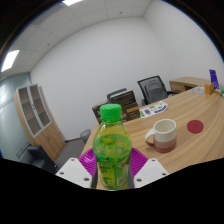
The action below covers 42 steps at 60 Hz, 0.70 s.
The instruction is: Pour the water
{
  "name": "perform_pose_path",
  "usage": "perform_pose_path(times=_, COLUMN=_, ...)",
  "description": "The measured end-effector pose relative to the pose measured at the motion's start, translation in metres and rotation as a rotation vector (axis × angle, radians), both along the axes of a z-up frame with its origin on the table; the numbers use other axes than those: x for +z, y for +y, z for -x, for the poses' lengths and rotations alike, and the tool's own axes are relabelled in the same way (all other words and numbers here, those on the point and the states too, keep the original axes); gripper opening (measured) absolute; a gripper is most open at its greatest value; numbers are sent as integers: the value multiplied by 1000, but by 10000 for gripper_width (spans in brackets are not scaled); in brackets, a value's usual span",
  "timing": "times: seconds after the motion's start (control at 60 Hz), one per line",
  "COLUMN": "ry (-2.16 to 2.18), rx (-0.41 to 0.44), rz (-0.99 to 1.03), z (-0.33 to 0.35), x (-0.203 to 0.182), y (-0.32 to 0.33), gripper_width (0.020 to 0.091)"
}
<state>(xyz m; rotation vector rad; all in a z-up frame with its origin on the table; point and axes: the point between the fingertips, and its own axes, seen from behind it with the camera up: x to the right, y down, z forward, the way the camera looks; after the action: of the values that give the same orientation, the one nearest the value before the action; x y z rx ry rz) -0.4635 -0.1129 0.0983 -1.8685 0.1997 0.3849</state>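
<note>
A green-capped bottle (111,150) is held upright, clamped between the pads of the claw (111,172). A white mug (162,132) stands on the table (190,145) just beyond the bottle, with a red coaster (195,127) past the mug. Nothing appears poured yet; carrying, tilting and pouring are judged still to be done.

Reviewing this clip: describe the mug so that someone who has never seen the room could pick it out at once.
On the long wooden table, look just beyond and to the side of the green-capped bottle that stands between the gripper fingers. The mug is pale and cream-coloured with a handle, nearer than the flat red coaster behind it.
</note>
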Motion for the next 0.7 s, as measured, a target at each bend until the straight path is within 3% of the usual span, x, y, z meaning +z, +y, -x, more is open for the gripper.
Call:
perform_pose_path(times=0.45, ry=1132, rx=-277, rz=93, z=-38, x=45, y=92, gripper_width=418)
perform_pose_path(times=0.7, ry=1460, rx=-331, rz=127, z=-54, x=41, y=111, gripper_width=416)
